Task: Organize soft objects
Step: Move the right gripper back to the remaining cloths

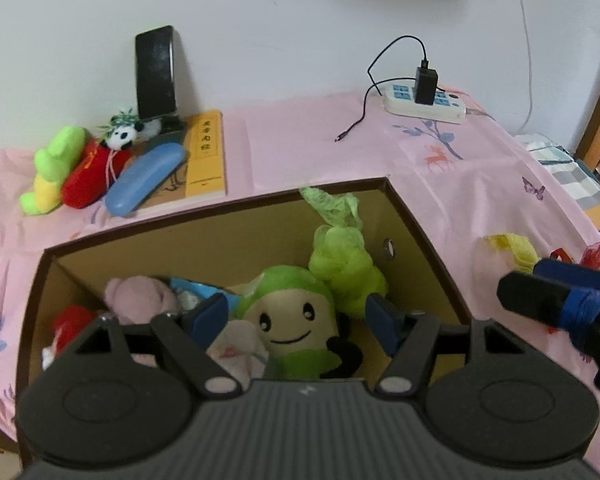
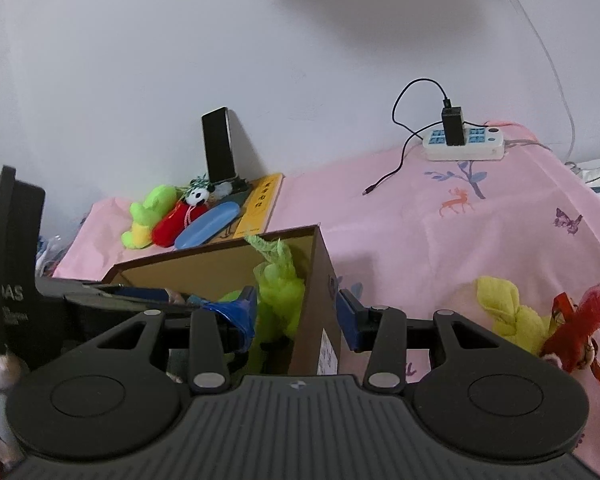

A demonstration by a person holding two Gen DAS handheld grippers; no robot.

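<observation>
An open cardboard box (image 1: 228, 216) stands on the pink bedcloth (image 1: 300, 140). Inside lie a green-haired doll (image 1: 288, 320), a lime mesh sponge (image 1: 340, 264), a pink plush (image 1: 140, 296) and something red (image 1: 70, 320). My left gripper (image 1: 296, 316) hovers open over the doll, its pads touching nothing. My right gripper (image 2: 296, 312) is open just outside the box's right wall (image 2: 316, 300), with that wall's corner seen between its fingers and no pad pressing on it. To its right, a yellow mesh piece (image 2: 504, 312) and a red mesh piece (image 2: 580, 328) lie on the cloth.
At the back left are a green-yellow plush (image 1: 52, 168), a red plush (image 1: 90, 176), a small panda (image 1: 122, 136), a blue case (image 1: 144, 178), a yellow book (image 1: 206, 156) and a phone on a stand (image 1: 156, 72). A power strip (image 1: 424, 102) with charger and cable sits back right.
</observation>
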